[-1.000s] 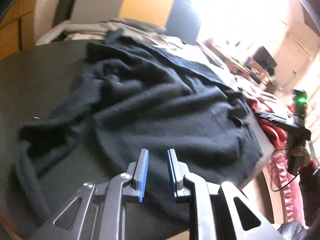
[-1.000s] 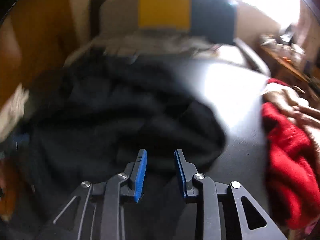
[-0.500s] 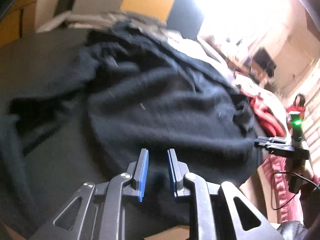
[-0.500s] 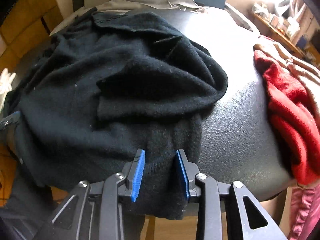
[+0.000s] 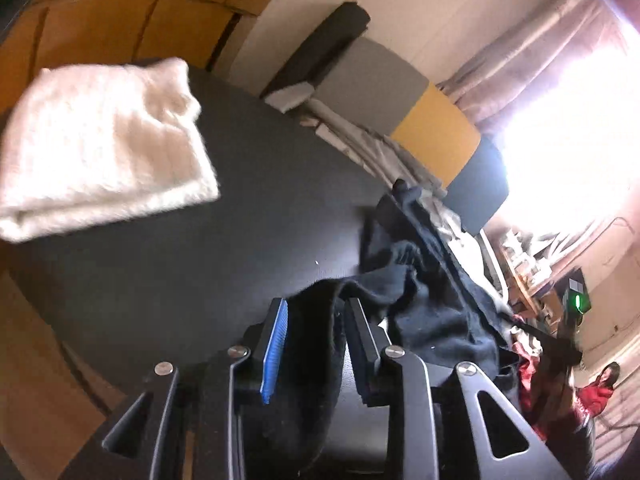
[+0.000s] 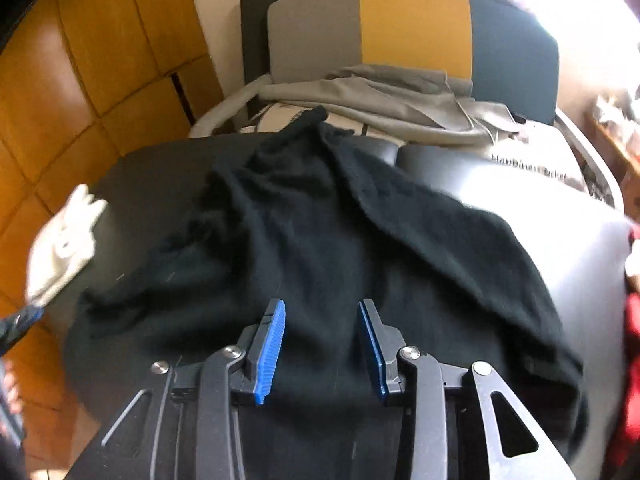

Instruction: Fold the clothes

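- Left gripper (image 5: 314, 340): fingers (image 5: 274, 344) are spread partway, and a thick fold of the black garment (image 5: 436, 304) is seen between them, draped back over the gripper body. Whether the pads actually press the cloth cannot be told.
- Beyond the left fingertips, bare dark table (image 5: 240, 248) is seen; the rest of the garment is bunched to the right of the fingers, trailing toward the far right.
- A folded white cloth (image 5: 100, 148) is seen well apart, up and left of the left fingers, on the table.
- A chair (image 5: 436, 128) with grey, yellow and dark panels is seen past the table, grey cloth (image 5: 372, 148) draped at its base.
- Right gripper (image 6: 322, 340): fingers (image 6: 272, 344) are spread wide, nothing is pinched. The garment (image 6: 320, 240) is seen spread out directly under and ahead of the tips; contact cannot be told.
- In the right view, the garment is laid across the table (image 6: 560, 240), its far end reaching the chair (image 6: 412, 28) side; bare tabletop is seen to the right of the fingers.
- The white cloth (image 6: 64, 240) is seen left of the right fingers, at the table edge.
- Red clothing (image 6: 632, 360) is seen at the far right edge.
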The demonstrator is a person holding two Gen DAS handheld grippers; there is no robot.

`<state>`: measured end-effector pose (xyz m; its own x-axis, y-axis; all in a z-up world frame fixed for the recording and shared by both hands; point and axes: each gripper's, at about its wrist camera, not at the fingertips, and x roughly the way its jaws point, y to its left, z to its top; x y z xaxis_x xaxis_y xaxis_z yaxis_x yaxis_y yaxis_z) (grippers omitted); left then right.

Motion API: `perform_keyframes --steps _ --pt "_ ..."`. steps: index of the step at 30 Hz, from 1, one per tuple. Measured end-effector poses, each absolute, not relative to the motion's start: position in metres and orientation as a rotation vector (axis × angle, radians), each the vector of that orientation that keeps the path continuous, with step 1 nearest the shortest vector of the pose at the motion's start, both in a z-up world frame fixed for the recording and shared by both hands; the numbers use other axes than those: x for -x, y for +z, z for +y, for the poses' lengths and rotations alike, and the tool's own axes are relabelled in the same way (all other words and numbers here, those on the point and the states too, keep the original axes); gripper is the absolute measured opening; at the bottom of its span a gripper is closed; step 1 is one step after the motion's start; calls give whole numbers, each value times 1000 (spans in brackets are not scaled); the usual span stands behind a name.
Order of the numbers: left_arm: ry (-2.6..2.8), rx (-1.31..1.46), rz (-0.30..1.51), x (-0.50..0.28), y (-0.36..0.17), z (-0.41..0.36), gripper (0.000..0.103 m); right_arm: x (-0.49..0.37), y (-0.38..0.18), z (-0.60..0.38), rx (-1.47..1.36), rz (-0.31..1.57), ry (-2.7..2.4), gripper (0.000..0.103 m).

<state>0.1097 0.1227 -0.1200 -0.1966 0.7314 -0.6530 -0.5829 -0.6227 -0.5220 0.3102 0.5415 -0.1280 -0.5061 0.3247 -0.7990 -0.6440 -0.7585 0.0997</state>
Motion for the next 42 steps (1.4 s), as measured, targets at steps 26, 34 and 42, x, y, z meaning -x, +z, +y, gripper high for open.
perform_keyframes --steps 26,34,42 --pt "1911 1061 128 -97 -136 247 29 -395 -176 694 1010 589 1734 61" --pt "2087 884 389 -50 -123 185 29 -345 -111 625 824 430 1940 61" --pt "2210 784 463 -22 -141 133 29 -280 -87 537 821 387 2130 65"
